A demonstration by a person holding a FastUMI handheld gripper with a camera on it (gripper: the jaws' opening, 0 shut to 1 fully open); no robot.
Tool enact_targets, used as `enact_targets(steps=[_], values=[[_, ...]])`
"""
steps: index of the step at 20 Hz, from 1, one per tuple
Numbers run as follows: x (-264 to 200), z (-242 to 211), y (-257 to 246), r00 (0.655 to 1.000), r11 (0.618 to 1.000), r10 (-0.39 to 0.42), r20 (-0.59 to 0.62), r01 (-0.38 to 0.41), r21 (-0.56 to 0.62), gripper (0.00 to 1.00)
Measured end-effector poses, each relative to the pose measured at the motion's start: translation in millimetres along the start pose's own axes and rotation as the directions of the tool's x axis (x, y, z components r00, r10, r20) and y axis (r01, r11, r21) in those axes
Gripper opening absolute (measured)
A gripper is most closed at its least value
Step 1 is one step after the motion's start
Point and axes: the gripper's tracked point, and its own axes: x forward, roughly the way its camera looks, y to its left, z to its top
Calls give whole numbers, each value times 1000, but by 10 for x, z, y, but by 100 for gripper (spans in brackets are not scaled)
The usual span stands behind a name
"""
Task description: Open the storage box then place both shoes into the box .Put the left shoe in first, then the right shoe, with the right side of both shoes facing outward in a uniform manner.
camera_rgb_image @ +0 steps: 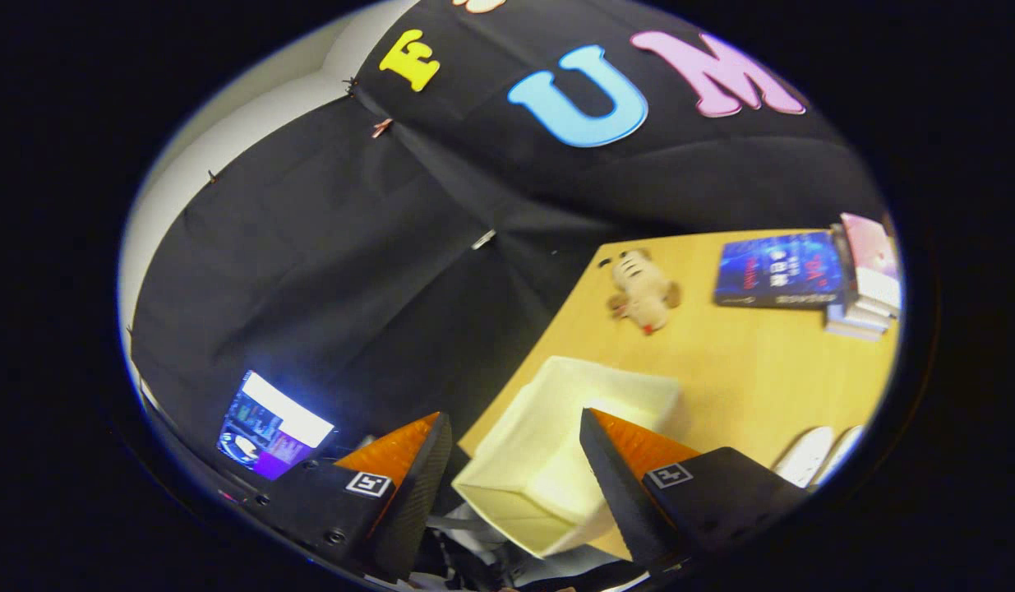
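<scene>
Gripper (pixel 515 432) hangs tilted over the near corner of the wooden table (pixel 745 370), jaws spread wide, nothing held — the cream storage box (pixel 556 444) sits between and just ahead of the fingers, near the table edge. Two white shoes (pixel 815 454) lie side by side at about 3 o'clock from the box. Plush toy (pixel 643 292) at 12 o'clock; stacked books (pixel 811 275) at 1 o'clock, well apart.

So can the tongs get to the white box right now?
Probably yes. The tongs are open, and the white storage box sits just ahead between the fingers at the table corner, with nothing between them in the way.
</scene>
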Motion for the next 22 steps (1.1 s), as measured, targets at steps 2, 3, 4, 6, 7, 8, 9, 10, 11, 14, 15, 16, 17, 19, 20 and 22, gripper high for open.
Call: enact_targets(steps=[2,3,4,6,7,8,9,10,11,14,15,16,17,19,20,22], values=[[-356,37,-450,993,993,-115,33,116,-15,96],[-517,1,-694,985,985,-170,36,170,-12,96],[-656,-54,-929,975,975,-222,27,222,5,96],[-900,-231,-1334,955,954,-296,-1,296,53,97],[-980,-332,-1510,945,942,-327,-17,327,68,96],[-1042,-464,-1734,929,926,-368,-44,370,73,96],[-1113,-615,-1937,908,906,-411,-81,416,75,96],[-1201,-799,-2129,891,890,-438,-120,449,79,96],[-1241,-992,-2285,877,880,-451,-166,468,81,96],[-1208,-1482,-2620,838,859,-465,-287,505,82,91],[-1179,-1590,-2717,828,852,-468,-310,516,91,89],[-1145,-1689,-2802,817,842,-471,-333,529,106,88],[-1114,-1755,-2886,809,832,-472,-350,540,126,88],[-1047,-1873,-3054,791,809,-478,-382,566,159,80],[-1016,-1923,-3144,779,798,-486,-397,581,163,80],[-967,-2011,-3262,759,786,-492,-426,598,159,70]])
